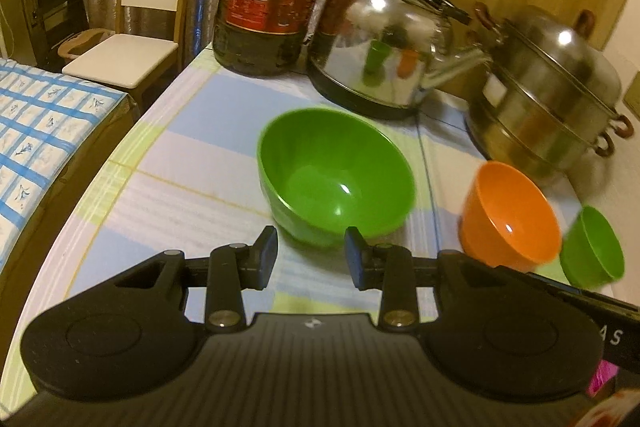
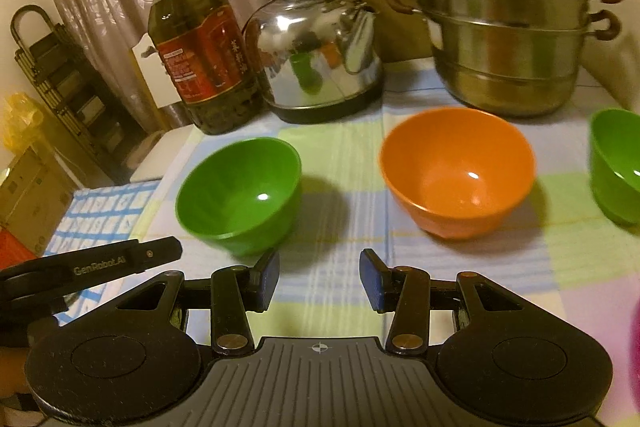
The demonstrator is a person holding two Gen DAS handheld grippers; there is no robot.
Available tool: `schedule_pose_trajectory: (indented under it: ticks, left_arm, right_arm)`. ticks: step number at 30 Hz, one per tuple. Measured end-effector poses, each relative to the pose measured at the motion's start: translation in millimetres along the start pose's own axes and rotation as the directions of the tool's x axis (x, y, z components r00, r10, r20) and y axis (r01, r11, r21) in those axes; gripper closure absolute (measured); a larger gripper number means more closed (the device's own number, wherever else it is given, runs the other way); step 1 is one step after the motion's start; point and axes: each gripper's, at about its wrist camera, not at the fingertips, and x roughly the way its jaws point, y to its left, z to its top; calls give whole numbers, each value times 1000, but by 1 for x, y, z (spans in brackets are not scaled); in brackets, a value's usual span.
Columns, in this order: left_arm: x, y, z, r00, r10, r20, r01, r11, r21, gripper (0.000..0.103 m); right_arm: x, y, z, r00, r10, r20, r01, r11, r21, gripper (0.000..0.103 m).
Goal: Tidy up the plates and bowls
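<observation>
Three glossy bowls [image 2: 458, 171] (two green, one orange) sit upright; both grippers' fingers [image 1: 266, 259] [image 2: 267, 281] apart.

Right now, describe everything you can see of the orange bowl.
The orange bowl is round, deep and glossy, apparently plastic, with a light glint inside. It stands upright and empty on the checked tablecloth, in front of the steel steamer pot. A green bowl sits apart on its left and another green bowl apart on its right. Nothing touches it but the cloth; neither gripper holds it.
</observation>
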Motion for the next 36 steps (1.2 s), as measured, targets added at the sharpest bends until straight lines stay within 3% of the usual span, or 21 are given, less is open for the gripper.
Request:
schedule_pose_trajectory:
  ticks: [18, 33, 36]
  left_arm:
    - [67, 28, 26, 1000, 16, -21, -18, 998, -67, 71]
    - [78, 36, 26, 1000, 5, -23, -6, 998, -67, 79]
    - [78, 36, 25, 1000, -7, -22, 6, 997, -72, 82]
  right_arm:
    - [98, 0, 47, 995, 71, -64, -69, 997, 36, 58]
    - [136, 11, 31, 990, 56, -128, -57, 998, -6, 59]
    - [136, 11, 30, 991, 61, -120, -63, 998, -8, 69]
